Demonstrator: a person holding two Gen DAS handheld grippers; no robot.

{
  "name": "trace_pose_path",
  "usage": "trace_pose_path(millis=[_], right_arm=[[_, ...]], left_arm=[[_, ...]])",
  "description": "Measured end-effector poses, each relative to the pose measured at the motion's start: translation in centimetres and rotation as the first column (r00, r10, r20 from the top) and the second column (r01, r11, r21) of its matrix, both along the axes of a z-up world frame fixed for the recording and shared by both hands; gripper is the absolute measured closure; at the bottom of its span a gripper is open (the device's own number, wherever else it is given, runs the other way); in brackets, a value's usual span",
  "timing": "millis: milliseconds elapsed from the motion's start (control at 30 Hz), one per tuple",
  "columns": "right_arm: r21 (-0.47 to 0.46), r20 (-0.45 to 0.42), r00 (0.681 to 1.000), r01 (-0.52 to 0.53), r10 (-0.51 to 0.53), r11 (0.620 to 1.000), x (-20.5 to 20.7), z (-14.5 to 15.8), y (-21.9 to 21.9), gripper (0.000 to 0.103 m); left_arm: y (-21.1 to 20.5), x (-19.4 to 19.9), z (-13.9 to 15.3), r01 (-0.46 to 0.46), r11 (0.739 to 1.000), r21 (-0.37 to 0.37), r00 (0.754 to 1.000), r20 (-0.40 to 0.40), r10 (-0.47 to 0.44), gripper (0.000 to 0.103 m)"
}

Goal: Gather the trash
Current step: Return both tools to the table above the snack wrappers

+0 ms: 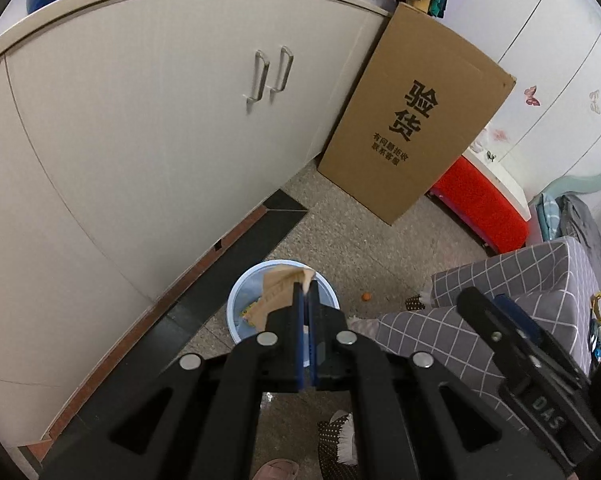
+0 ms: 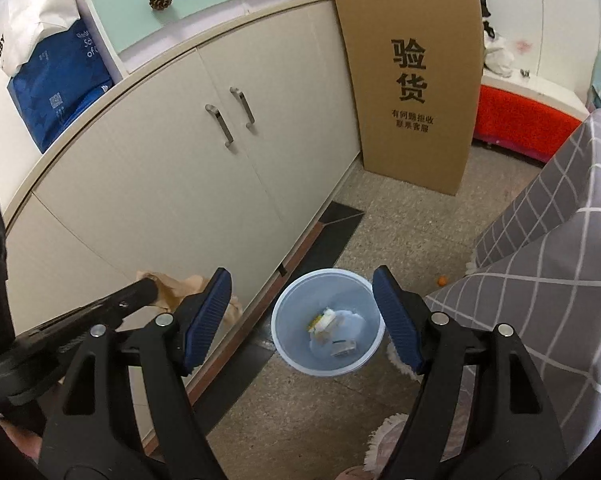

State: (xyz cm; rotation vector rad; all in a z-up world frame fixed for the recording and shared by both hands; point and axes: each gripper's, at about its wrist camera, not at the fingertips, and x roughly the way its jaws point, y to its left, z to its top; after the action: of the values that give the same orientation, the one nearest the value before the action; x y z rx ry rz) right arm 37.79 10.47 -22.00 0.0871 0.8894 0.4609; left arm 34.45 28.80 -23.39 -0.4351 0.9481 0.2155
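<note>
Your left gripper clamped on crumpled brown paper at lower centre, your right gripper spread empty, pale blue wastebasket with scraps beneath both.

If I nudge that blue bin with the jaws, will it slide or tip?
The blue bin looks like thin plastic holding only a few scraps, so probably light and easy to shift. It is tall for its base; a push near the rim may tip it.
</note>
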Motion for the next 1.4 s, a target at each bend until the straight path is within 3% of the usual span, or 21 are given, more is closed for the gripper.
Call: trace_pose_path(millis=[400, 700, 733, 767, 800, 1067, 1400], right_arm=[[0.031, 0.043, 0.999, 0.029, -0.031, 0.999, -0.6, 1.6, -1.8, 0.030], [0.093, 0.114, 0.985, 0.118, -0.128, 0.989, -0.8, 3.7, -4.8, 0.030], [0.097, 0.119, 0.984, 0.125, -0.136, 0.987, -0.9, 3.8, -5.1, 0.028], [0.100, 0.124, 0.982, 0.133, -0.145, 0.986, -0.9, 4.0, -5.4, 0.027], [0.104, 0.125, 0.980, 0.141, -0.154, 0.984, -1.0, 4.2, -5.7, 0.027], [0.145, 0.120, 0.974, 0.172, -0.190, 0.974, -2.3, 5.6, -8.4, 0.027], [0.197, 0.159, 0.956, 0.212, -0.245, 0.957, -6.7, 9.2, -13.3, 0.025]], left_arm=[[-2.0, 1.4, 0.6, 0.040, 0.999, 0.012, 0.999, -0.003, -0.040, 0.101], [-4.1, 4.4, 2.7, 0.088, 0.996, 0.033, 0.996, 0.025, -0.089, 0.099], [-4.3, 4.6, 3.1, 0.094, 0.994, 0.049, 0.995, 0.031, -0.096, 0.083], [-4.5, 4.7, 3.3, 0.093, 0.994, 0.062, 0.995, 0.026, -0.094, 0.043], [-4.6, 4.7, 3.6, 0.083, 0.994, 0.075, 0.996, 0.022, -0.085, 0.028], [-5.5, 2.0, 5.1, 0.048, 0.994, 0.099, 0.998, 0.032, -0.052, 0.025], [-10.6, -2.5, 9.7, 0.103, 0.986, 0.128, 0.988, 0.106, -0.117, 0.025]])
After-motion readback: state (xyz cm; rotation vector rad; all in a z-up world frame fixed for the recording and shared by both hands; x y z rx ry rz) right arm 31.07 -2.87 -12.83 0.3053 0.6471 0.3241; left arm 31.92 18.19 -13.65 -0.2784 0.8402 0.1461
